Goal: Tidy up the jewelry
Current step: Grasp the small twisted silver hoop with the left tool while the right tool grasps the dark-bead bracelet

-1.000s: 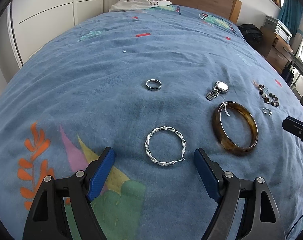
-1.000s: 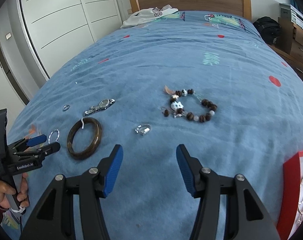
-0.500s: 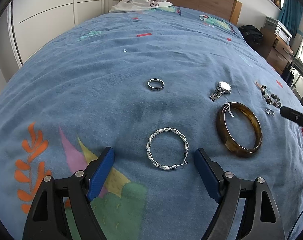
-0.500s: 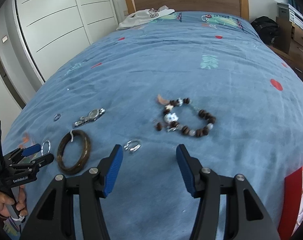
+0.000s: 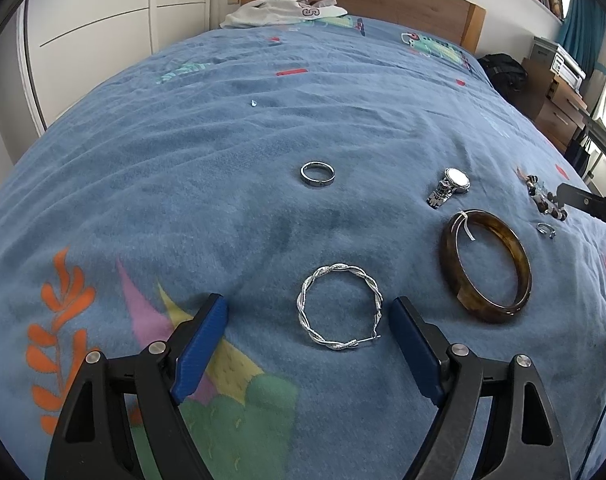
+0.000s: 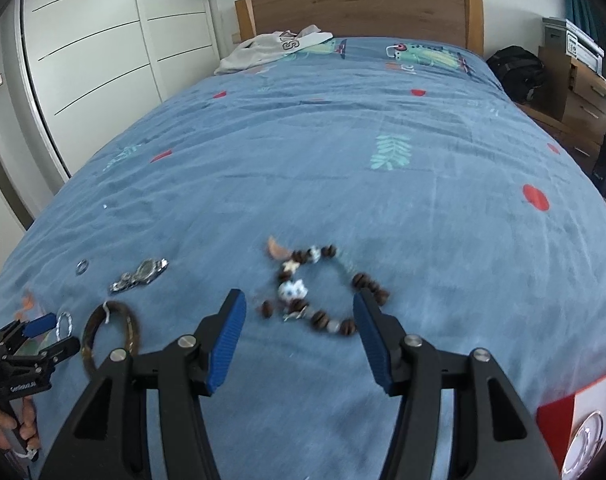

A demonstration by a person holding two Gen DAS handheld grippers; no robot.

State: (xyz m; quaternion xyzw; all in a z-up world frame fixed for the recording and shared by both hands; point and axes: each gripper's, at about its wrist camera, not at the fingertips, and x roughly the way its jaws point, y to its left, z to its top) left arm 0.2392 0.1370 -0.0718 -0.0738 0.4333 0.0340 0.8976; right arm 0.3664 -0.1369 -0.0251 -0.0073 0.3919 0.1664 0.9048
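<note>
Bed cover (image 5: 183, 160): blue napped fabric with printed leaf and dinosaur motifs, carrying every piece laid flat and apart. Largest to smallest: glossy mottled-brown bangle (image 5: 486, 265), round, white string tag on its far rim; twisted silver rope hoop (image 5: 340, 306), clasp pin at its near right, lying between the parted blue ribbed pads of the left gripper (image 5: 307, 345); brown bead bracelet (image 6: 323, 290), blurred, an irregular loop with white charms, just ahead of the spread, empty right gripper (image 6: 299, 338). Silver watch (image 5: 449, 187), long axis running near-left to far-right, dial at the far end; plain polished band ring (image 5: 317, 173); small open ring (image 5: 546, 229).
</note>
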